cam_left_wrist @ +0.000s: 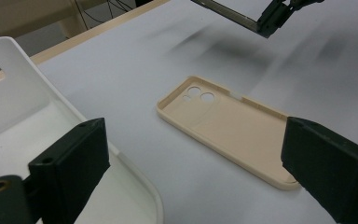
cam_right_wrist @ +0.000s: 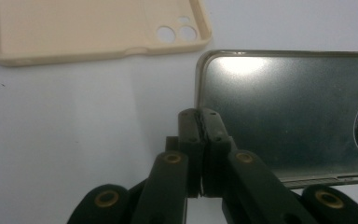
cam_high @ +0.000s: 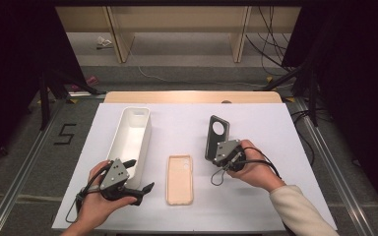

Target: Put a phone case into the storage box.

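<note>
On the left of the white tabletop, the left gripper rests with its jaws spread wide and nothing between them, just beside the near end of a white bin. A beige phone case lies flat at the middle, inside up. To the right, the right gripper has its jaws pressed together on the near edge of a dark phone case, holding it tilted up off the tabletop.

A lab recording bay: black curtains flank a white worktop, cables trail over grey floor, and a taped "5" marks the station.
</note>
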Available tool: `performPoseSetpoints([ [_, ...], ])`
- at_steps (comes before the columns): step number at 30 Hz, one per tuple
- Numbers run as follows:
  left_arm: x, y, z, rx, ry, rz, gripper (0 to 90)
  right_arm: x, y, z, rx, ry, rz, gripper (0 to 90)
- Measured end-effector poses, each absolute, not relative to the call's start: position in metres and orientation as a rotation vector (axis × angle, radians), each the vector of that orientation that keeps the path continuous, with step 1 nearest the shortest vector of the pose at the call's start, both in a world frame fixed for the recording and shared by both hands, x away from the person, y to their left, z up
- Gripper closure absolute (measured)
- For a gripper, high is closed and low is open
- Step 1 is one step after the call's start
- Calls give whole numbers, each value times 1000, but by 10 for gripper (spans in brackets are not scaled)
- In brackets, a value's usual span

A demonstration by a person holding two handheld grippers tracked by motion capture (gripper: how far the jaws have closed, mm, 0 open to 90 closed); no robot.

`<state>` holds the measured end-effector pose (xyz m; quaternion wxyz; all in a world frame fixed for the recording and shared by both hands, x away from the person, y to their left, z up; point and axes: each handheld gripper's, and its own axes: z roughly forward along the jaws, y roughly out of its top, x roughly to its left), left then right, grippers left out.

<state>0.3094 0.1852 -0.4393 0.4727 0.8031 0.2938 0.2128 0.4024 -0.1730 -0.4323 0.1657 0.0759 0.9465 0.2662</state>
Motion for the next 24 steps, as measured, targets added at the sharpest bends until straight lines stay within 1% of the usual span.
performPoseSetpoints([
  [5, 309, 185, -439, 1963, 722, 521, 73, 393, -178, -431, 219, 2678, 860, 893],
  [17, 309, 184, -439, 1966, 722, 513, 80, 376, -185, -428, 219, 2653, 963, 893],
  [24, 313, 178, -431, 1941, 753, 448, 92, 365, -183, -429, 203, 2652, 994, 893],
])
